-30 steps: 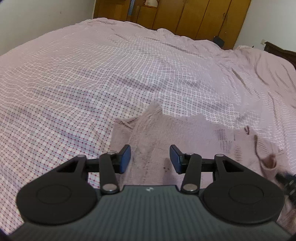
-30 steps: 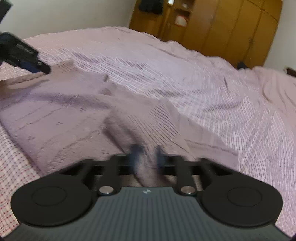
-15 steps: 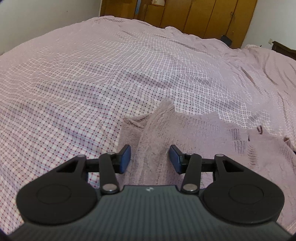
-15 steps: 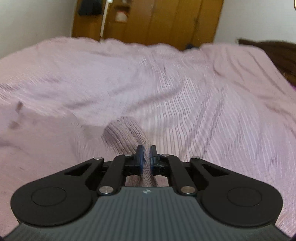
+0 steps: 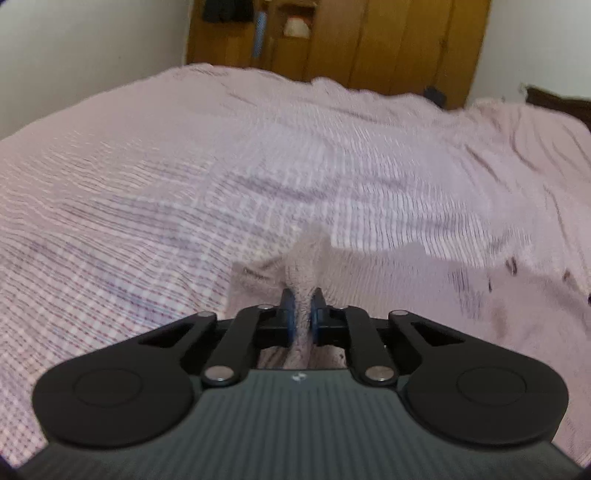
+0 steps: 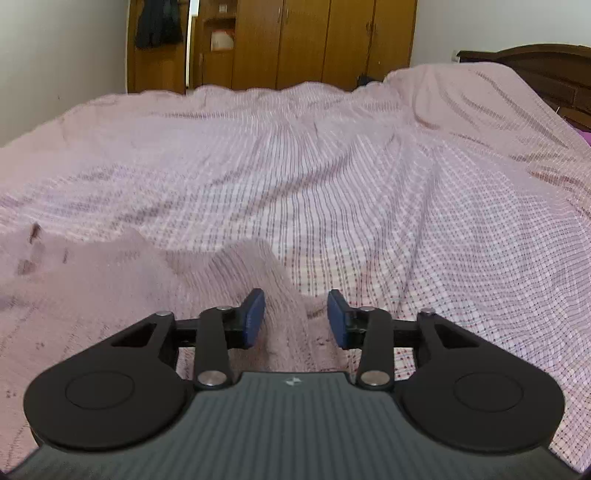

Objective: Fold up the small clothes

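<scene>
A small mauve knitted garment (image 5: pixel 406 295) lies on the checked pink bedspread (image 5: pixel 147 221). My left gripper (image 5: pixel 301 317) is shut on a raised ridge of the garment near its left edge, the blue pads pinching the knit. In the right wrist view the same garment (image 6: pixel 92 295) spreads to the left, and a ribbed fold (image 6: pixel 280 306) of it runs between the blue pads. My right gripper (image 6: pixel 296 318) has its jaws opening, and the pads stand apart from that fold without pressing it.
The bedspread (image 6: pixel 406 203) covers the whole bed with loose wrinkles. Wooden wardrobes (image 6: pixel 306 40) line the far wall, a dark headboard (image 6: pixel 535 70) stands at the right, and dark clothing (image 6: pixel 159 22) hangs at the left.
My left gripper has closed onto the garment's ridge. My right gripper swung to the garment's right side and has released the ribbed fold it was pinching.
</scene>
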`<action>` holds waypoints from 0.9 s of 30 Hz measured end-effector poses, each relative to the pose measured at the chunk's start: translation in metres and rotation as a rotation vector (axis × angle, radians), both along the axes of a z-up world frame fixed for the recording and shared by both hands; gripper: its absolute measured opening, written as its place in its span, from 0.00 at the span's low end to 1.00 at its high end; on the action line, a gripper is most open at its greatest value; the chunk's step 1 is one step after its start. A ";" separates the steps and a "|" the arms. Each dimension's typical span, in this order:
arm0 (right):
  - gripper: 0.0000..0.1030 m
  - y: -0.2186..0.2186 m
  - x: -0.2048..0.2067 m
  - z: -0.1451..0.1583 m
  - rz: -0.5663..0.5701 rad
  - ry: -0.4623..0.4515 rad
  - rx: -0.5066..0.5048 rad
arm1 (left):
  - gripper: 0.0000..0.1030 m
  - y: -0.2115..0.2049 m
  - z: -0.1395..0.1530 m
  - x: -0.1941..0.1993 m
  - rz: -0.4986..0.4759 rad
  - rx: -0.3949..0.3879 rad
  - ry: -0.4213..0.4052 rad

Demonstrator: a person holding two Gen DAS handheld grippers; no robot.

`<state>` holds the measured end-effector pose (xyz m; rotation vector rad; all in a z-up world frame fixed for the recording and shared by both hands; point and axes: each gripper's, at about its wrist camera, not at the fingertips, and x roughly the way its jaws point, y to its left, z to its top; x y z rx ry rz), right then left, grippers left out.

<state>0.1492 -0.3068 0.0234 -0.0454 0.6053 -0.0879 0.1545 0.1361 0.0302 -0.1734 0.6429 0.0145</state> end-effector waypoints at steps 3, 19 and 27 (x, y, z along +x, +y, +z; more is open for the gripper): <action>0.45 0.000 -0.004 0.005 0.017 -0.016 0.016 | 0.10 0.012 0.003 -0.004 0.080 -0.015 -0.019; 0.10 -0.011 0.029 -0.021 -0.060 0.064 0.022 | 0.13 0.016 -0.017 0.003 0.092 -0.029 0.059; 0.60 -0.005 0.019 -0.009 -0.069 0.056 0.006 | 0.31 0.014 -0.009 0.003 0.086 -0.044 0.088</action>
